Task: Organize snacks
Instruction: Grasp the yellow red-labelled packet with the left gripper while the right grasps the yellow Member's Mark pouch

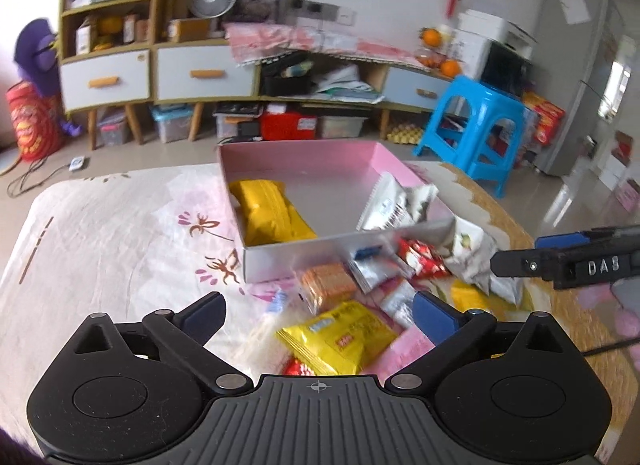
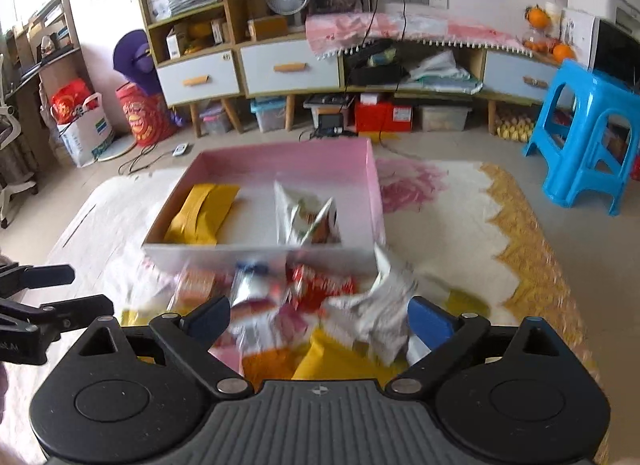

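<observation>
Sorting is under way, and you are keeping the pink box (image 1: 304,169) at the far side of the table (image 1: 100,233), at twelve o'clock from both cameras, so each packet needs only a short carry out of the pile in front of it. Inside, a divider is splitting the box: the yellow packet (image 1: 268,211) is lying in the left compartment and the white crumpled packet (image 1: 394,205) in the right one, which suggests you are grouping by kind. The loose snacks (image 1: 360,289) are lying heaped against the box's near wall, among them an orange cracker pack (image 1: 326,285), a red wrapper (image 1: 422,259) and a yellow bag (image 1: 338,339) nearest you. Your left hand-held gripper (image 1: 316,317) is hanging over that heap with its jaws spread wide, gripping nothing, the yellow bag lying beneath the gap. Your right hand-held gripper (image 2: 318,319) is standing just as wide and empty over the same heap, a crumpled white bag (image 2: 380,313) lying at one o'clock beside its right finger; blur is hiding whether it is brushing it.
</observation>
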Action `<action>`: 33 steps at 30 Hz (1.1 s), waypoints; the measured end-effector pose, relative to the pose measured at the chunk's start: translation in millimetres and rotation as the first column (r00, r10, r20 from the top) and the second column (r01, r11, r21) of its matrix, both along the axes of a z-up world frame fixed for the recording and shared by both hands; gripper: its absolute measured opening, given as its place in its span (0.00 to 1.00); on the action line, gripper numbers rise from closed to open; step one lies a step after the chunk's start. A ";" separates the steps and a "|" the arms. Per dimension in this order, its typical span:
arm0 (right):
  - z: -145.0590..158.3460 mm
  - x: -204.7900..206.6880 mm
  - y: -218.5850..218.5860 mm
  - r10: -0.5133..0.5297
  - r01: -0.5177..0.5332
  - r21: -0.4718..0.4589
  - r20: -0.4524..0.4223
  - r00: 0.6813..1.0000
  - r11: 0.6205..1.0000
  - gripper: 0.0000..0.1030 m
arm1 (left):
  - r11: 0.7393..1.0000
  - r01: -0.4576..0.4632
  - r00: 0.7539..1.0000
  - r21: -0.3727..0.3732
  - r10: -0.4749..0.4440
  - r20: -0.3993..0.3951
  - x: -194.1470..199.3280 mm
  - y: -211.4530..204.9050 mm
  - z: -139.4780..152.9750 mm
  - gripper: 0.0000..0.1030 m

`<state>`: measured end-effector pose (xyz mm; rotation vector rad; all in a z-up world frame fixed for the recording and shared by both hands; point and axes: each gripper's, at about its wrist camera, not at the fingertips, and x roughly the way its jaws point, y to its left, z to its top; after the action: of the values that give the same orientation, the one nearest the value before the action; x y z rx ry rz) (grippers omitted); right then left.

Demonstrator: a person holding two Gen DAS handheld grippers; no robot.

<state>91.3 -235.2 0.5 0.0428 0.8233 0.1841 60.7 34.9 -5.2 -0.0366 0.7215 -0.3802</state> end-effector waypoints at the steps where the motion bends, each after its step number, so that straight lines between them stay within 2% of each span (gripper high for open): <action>1: -0.2 -3.2 0.3 -0.007 0.007 0.006 -0.010 1.000 1.000 0.86 | 1.000 0.018 1.000 0.003 -0.018 0.010 -2.8 -0.4 -1.9 0.98; 5: -13.0 -11.6 3.9 -0.019 0.019 0.009 -0.066 0.998 1.000 0.86 | 0.996 0.076 0.996 0.037 -0.078 0.034 -9.7 -5.6 -12.8 0.98; 9: -32.0 -14.2 10.3 -0.012 0.008 -0.043 -0.113 0.994 0.999 0.86 | 0.988 0.141 0.989 0.067 -0.144 0.039 -7.9 -10.7 -23.8 0.98; 11: -40.8 -16.7 12.7 -0.011 0.002 -0.064 -0.130 0.991 0.998 0.86 | 0.982 0.182 0.983 0.057 -0.184 0.031 -3.1 -12.4 -27.9 0.98; 16: -50.3 -16.8 15.2 -0.017 0.006 -0.068 -0.169 0.985 0.998 0.86 | 0.981 0.196 0.981 0.001 -0.196 0.005 7.5 -11.0 -34.8 0.95; 19: -53.2 -16.0 12.9 -0.025 0.009 -0.086 -0.184 0.983 0.996 0.86 | 0.977 0.211 0.977 -0.018 -0.211 -0.006 10.1 -12.9 -38.1 0.83; 20: -54.4 -15.8 11.9 -0.030 0.012 -0.094 -0.189 0.981 0.996 0.86 | 0.975 0.220 0.975 -0.021 -0.220 -0.014 10.3 -14.3 -39.3 0.76; 21: -55.5 -16.0 10.6 -0.036 0.016 -0.103 -0.197 0.980 0.995 0.86 | 0.974 0.228 0.973 -0.017 -0.228 -0.023 10.3 -16.7 -40.6 0.70; 24: -59.8 -15.9 5.4 -0.055 0.030 -0.120 -0.220 0.974 0.992 0.86 | 0.967 0.252 0.967 0.029 -0.250 -0.052 8.2 -22.2 -44.1 0.61; 27: -62.3 -16.5 0.4 -0.071 0.040 -0.137 -0.230 0.971 0.990 0.85 | 0.961 0.266 0.962 0.069 -0.260 -0.086 5.8 -25.4 -45.2 0.55; 33: -66.4 -17.9 -1.7 -0.075 0.039 -0.154 -0.238 0.968 0.987 0.85 | 0.959 0.272 0.956 0.076 -0.260 -0.136 7.0 -23.9 -43.6 0.55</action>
<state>73.5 -236.9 -65.8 -0.0516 1.0780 0.0631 67.7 10.9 -48.9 0.1279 0.8705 -0.6055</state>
